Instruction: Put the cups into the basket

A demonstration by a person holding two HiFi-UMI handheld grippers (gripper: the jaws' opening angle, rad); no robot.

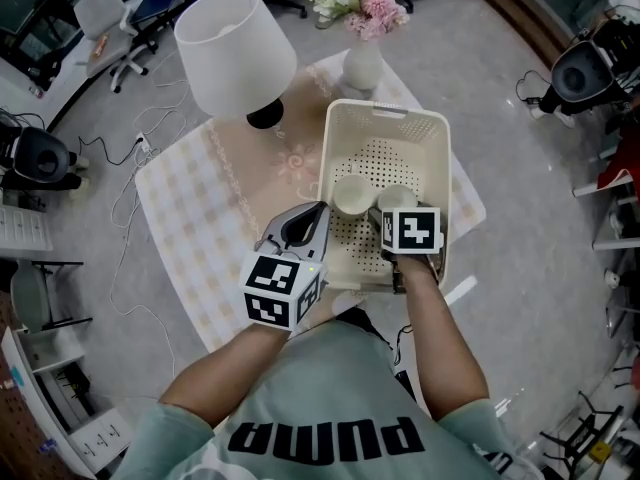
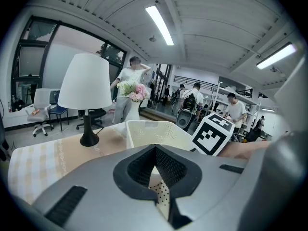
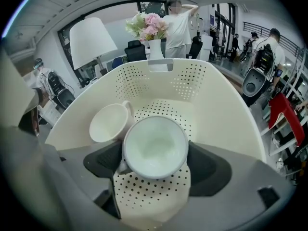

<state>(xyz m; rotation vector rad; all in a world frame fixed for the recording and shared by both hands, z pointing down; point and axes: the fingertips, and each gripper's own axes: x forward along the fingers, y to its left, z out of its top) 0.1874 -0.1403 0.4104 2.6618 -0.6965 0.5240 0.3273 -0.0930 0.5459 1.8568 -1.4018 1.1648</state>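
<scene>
We see first cup [image 3: 155, 148] clamped between jaws of right gripper [image 3: 155, 163], low inside basket [image 3: 226, 114], over perforated floor. Second cup [image 3: 109, 123] also in basket, tilted, just beside first on its left. We read left gripper [image 2: 156, 174] jaws drawn together, nothing between them; tip at basket's left wall. Basket sits on checked tablecloth [image 1: 220, 198]. Lamp [image 1: 235, 48] and flower vase [image 1: 362, 63] stand beyond basket.

White lamp [image 1: 235, 48] and vase [image 1: 362, 68] of pink and white flowers [image 1: 358, 3] on checked tablecloth [image 1: 200, 228]; office chair [image 1: 110, 18] beyond.
</scene>
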